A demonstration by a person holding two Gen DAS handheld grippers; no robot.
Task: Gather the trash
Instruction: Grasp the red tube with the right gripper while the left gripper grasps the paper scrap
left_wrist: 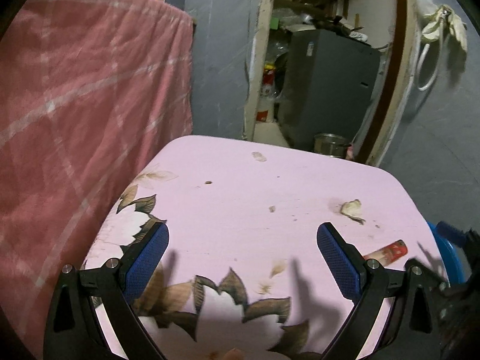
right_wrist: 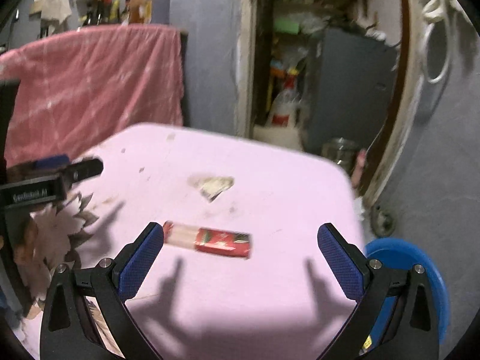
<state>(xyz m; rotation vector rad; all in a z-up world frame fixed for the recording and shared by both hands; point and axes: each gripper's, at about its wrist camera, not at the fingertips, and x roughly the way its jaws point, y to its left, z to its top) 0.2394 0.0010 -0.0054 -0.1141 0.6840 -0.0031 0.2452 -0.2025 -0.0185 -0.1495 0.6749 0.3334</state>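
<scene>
A red wrapper (right_wrist: 210,240) lies flat on the pink table (right_wrist: 270,186), just ahead of my open right gripper (right_wrist: 240,237), nearer its left finger. It also shows in the left wrist view (left_wrist: 388,252), right of my open left gripper (left_wrist: 243,237). A crumpled beige scrap (right_wrist: 216,186) lies further back on the table and shows in the left wrist view (left_wrist: 352,210) too. Small crumbs (left_wrist: 271,209) dot the table top. The left gripper (right_wrist: 60,177) shows at the left edge of the right wrist view. Both grippers are empty.
A blue bin (right_wrist: 420,270) stands at the table's right edge, low beside my right gripper. A pink cloth (left_wrist: 84,105) hangs over furniture to the left. Behind the table an open doorway (left_wrist: 324,75) shows a grey cabinet, bottles and a steel pot (left_wrist: 330,145).
</scene>
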